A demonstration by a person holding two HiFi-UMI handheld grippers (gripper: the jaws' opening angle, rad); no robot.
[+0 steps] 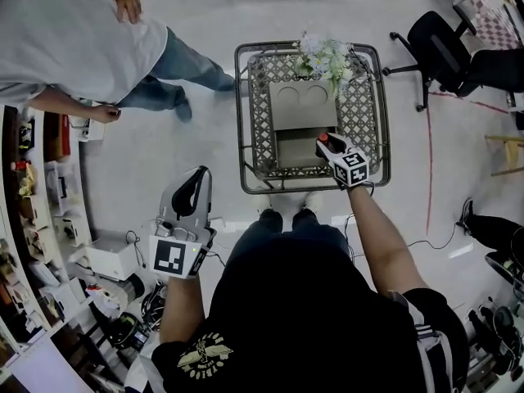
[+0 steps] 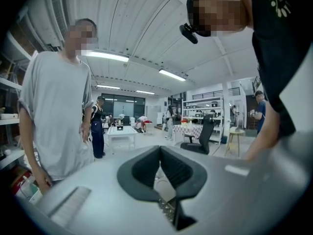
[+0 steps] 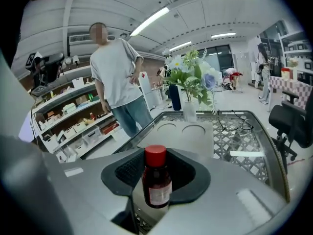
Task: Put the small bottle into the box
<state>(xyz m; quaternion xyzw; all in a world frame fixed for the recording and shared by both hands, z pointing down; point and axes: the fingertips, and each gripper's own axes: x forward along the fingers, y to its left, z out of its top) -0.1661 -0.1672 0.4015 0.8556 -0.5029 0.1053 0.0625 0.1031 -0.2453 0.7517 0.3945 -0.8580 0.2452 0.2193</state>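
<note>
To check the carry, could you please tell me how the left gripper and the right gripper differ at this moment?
The right gripper grips a small red-capped bottle upright; the left gripper is shut on nothing. The right gripper is over the mesh table; the left gripper is off it, above the floor. Both have dark padded jaws.

Premises: open-plan lab or workshop hall. Shelves (image 1: pixel 33 219) crammed with boxes and gear, nine o'clock; black office chair (image 1: pixel 438 51), two o'clock; ribbed ceiling (image 2: pixel 142 23) with strip lights (image 2: pixel 105 56); white table (image 2: pixel 120 131) far off; pale bare floor (image 1: pixel 164 154).
</note>
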